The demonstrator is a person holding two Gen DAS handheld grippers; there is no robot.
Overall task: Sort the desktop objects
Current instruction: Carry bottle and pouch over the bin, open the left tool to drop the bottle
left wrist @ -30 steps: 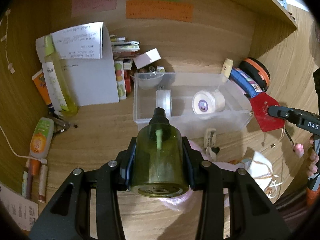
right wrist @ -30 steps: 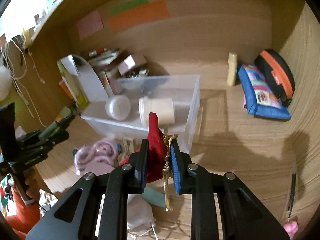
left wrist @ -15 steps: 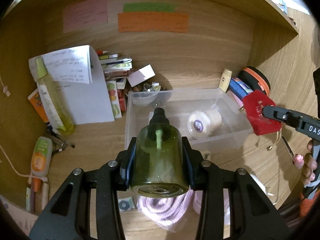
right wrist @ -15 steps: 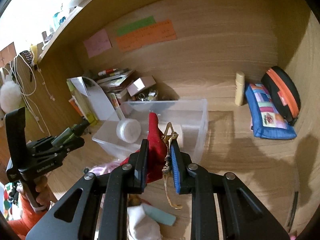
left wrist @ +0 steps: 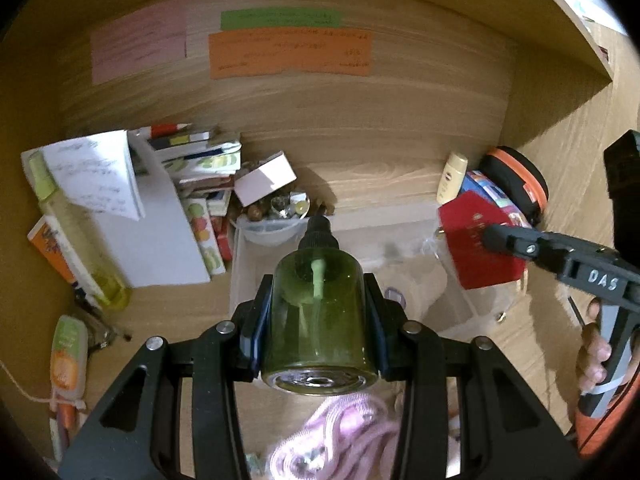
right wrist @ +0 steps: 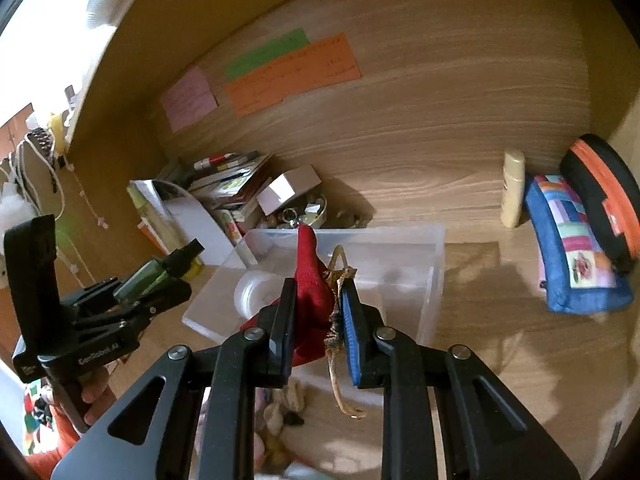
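Observation:
My left gripper (left wrist: 318, 312) is shut on a dark green pump bottle (left wrist: 318, 308), held above the desk just in front of the clear plastic bin (left wrist: 240, 276). It also shows in the right wrist view (right wrist: 156, 276). My right gripper (right wrist: 318, 312) is shut on a red pouch (right wrist: 312, 280) with a gold tassel cord (right wrist: 336, 364), held over the bin (right wrist: 434, 280). The pouch also shows in the left wrist view (left wrist: 476, 240), at the bin's right end. A white tape roll (right wrist: 252, 294) lies in the bin.
A pink cord bundle (left wrist: 344, 440) lies below the left gripper. A stack of books and papers (left wrist: 188, 184), a yellow-green bottle (left wrist: 76, 248) and an orange tube (left wrist: 68, 356) sit at the left. A blue patchwork pouch (right wrist: 572, 248), a black-orange case (right wrist: 608, 196) and a cream bottle (right wrist: 514, 188) sit right.
Both grippers have risen and pulled back from the desk with their loads. The red pouch now hangs over the bin's right end. Neither grip has changed.

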